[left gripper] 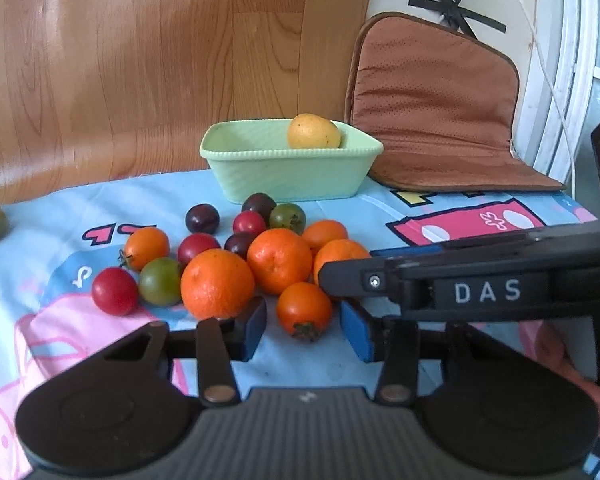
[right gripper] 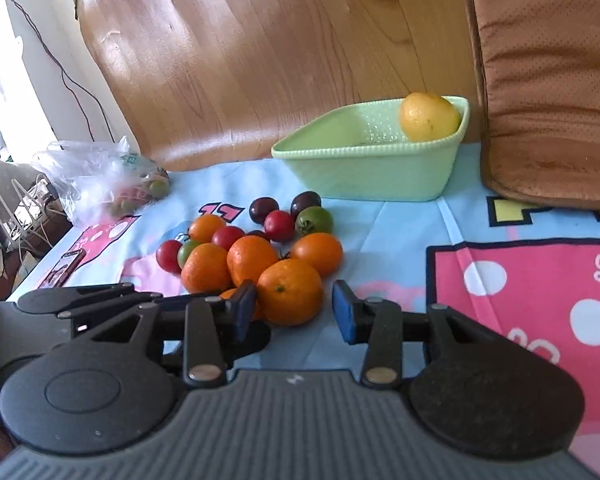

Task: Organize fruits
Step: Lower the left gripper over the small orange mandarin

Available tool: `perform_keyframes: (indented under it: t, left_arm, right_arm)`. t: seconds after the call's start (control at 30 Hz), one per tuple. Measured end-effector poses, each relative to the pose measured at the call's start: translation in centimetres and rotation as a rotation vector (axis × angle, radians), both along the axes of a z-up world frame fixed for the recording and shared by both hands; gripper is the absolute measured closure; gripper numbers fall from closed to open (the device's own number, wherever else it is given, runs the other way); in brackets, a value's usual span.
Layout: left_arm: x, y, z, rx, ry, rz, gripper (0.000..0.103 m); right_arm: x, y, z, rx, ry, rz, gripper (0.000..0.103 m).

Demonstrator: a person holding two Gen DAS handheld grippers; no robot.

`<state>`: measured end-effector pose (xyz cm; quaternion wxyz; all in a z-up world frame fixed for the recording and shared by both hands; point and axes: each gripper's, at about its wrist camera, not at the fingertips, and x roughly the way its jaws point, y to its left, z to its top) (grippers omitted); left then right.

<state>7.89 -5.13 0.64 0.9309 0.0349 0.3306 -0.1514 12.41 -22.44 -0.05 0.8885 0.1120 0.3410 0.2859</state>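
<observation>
A pile of tangerines, orange, red, green and dark tomatoes lies on the cartoon-print cloth (left gripper: 380,208). An orange tomato (left gripper: 304,310) sits between the blue pads of my left gripper (left gripper: 304,330), with a small gap on each side, so the gripper is open. My right gripper (right gripper: 295,314) is open around a tangerine (right gripper: 290,292); its left pad is at the peel and its right pad stands clear. Behind the pile a pale green basin (left gripper: 292,176) holds one yellow lemon (left gripper: 314,132). The right gripper's black body (left gripper: 480,288) crosses the left wrist view beside the pile.
A brown cushion (left gripper: 432,112) leans on the wall right of the basin. A plastic bag (right gripper: 96,176) with more small fruit and a phone (right gripper: 66,266) lie at the cloth's left edge. A wooden panel (right gripper: 260,60) rises behind.
</observation>
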Motion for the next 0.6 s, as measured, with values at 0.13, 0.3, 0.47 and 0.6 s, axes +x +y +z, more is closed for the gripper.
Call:
perform_keyframes:
  t: [0.13,0.3,0.47,0.6]
  left_arm:
    - [-0.3,0.0,0.0,0.005,-0.009,-0.004,0.073]
    - [-0.5,0.2,0.0,-0.006,-0.014,0.003,0.073]
    - [-0.7,0.6,0.0,-0.017,-0.022,0.022,0.074]
    - [-0.7,0.7,0.0,-0.02,-0.018,0.033,0.074]
  right_arm:
    - [-0.5,0.3,0.2,-0.027,-0.028,0.017,0.064]
    - [-0.6,0.2,0.2,-0.031,-0.03,0.016,0.065]
    - [-1.2,0.0,0.4,-0.058,-0.053,-0.007,0.065]
    - [-1.4,-0.3,0.5,-0.079,-0.062,-0.029,0.065]
